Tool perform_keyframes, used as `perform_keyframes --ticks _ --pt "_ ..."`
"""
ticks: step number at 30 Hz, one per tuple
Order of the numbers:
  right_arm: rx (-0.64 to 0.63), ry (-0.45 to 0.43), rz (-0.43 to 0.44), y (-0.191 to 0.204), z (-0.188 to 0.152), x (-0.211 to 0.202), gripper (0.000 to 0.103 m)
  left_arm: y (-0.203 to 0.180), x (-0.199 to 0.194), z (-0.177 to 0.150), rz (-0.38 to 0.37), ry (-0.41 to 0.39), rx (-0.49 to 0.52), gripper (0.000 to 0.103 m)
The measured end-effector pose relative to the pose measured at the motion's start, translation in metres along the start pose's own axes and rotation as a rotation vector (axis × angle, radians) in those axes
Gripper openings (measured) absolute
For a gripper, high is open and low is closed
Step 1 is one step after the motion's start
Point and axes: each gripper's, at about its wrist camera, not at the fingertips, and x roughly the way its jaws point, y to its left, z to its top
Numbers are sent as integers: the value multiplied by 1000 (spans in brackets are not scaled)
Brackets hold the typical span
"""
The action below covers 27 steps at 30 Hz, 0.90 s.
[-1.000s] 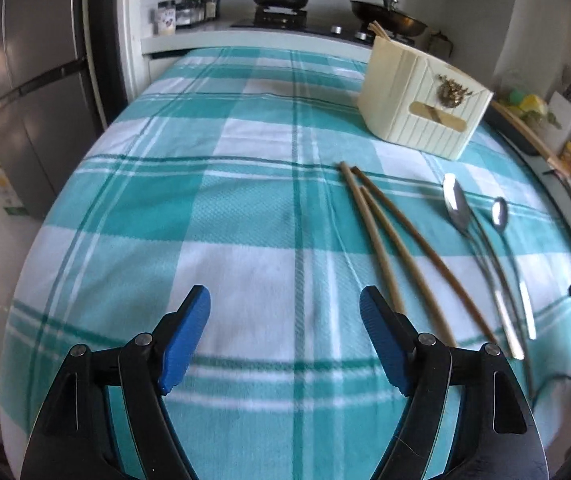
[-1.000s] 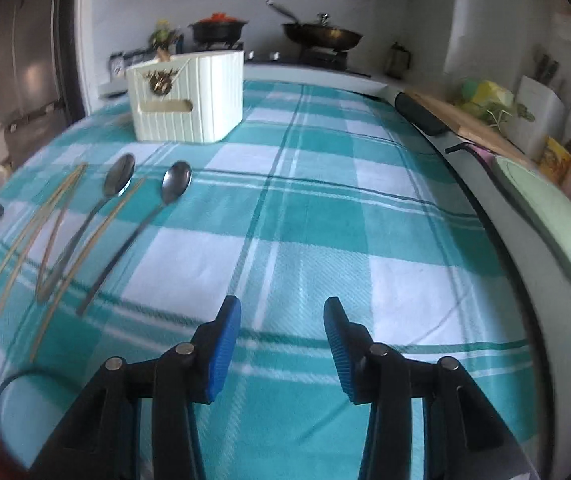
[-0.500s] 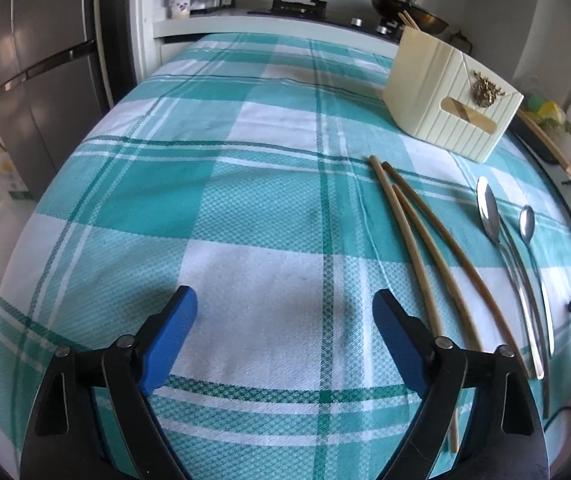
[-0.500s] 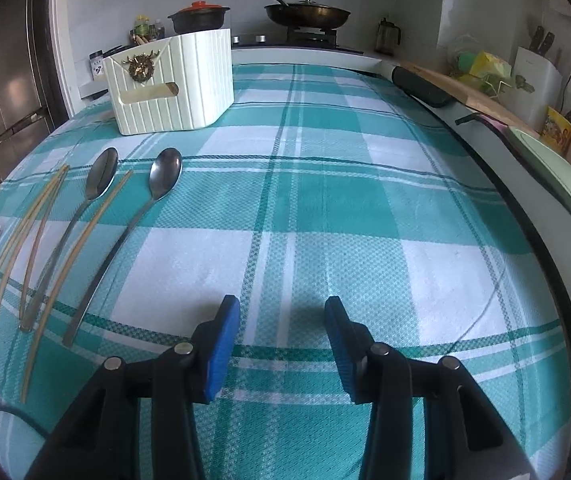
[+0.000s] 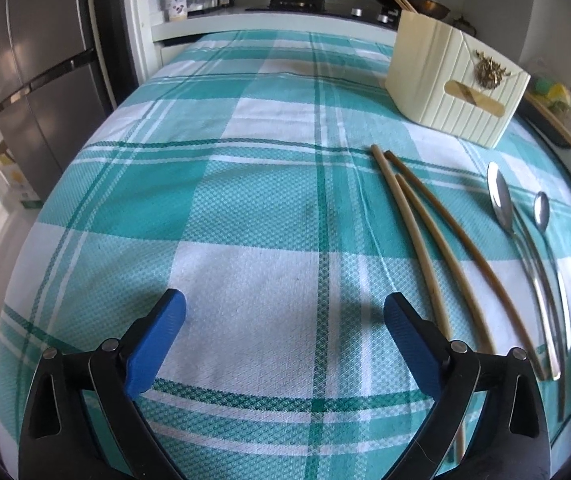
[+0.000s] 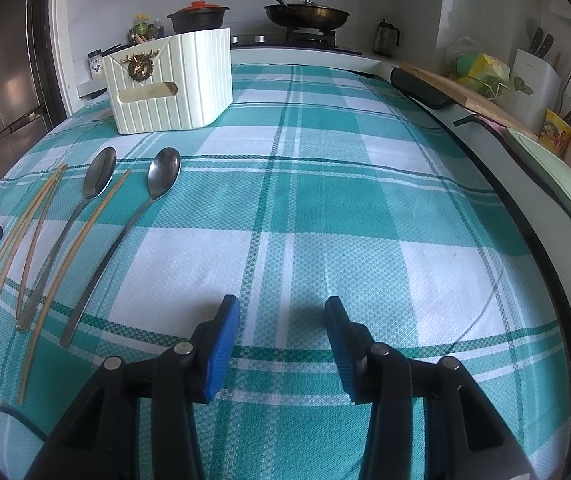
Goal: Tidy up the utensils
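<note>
checked tablecloth (image 6: 365, 208), chopsticks (image 5: 425, 240), spoons (image 6: 161, 176), box (image 6: 173, 84)

On the counter (image 6: 365, 208), the chopsticks (image 6: 33, 232) and two spoons are laid side by side, with the ribbed holder (image 6: 173, 84) set behind them. In the right wrist view the larger spoon (image 6: 97, 178) is placed left of the smaller spoon (image 6: 163, 178), with one chopstick between them and the rest further left. More chopsticks are stood in the holder (image 5: 403, 2). Behind the counter, a pot (image 6: 197, 18) and a pan (image 6: 305, 14) are set on the stove.
</note>
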Motion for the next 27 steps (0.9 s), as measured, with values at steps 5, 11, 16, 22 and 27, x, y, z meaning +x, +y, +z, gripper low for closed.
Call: perform_keyframes --ticks 5,11,16,22,27 --pt "6 -1 3 -1 0 0 45 3 -2 0 -18 -7 -16 100" --pt "36 -17 79 15 7 -13 45 3 -24 5 -155 -45 -81 99" --pt "-16 -6 226 59 28 -7 45 -32 -21 10 -155 -30 24 98" --pt "-100 81 222 94 43 29 40 -52 -2 11 -74 3 97 83" --pt "-156 70 174 101 44 32 12 -60 -1 6 -40 -9 138 55"
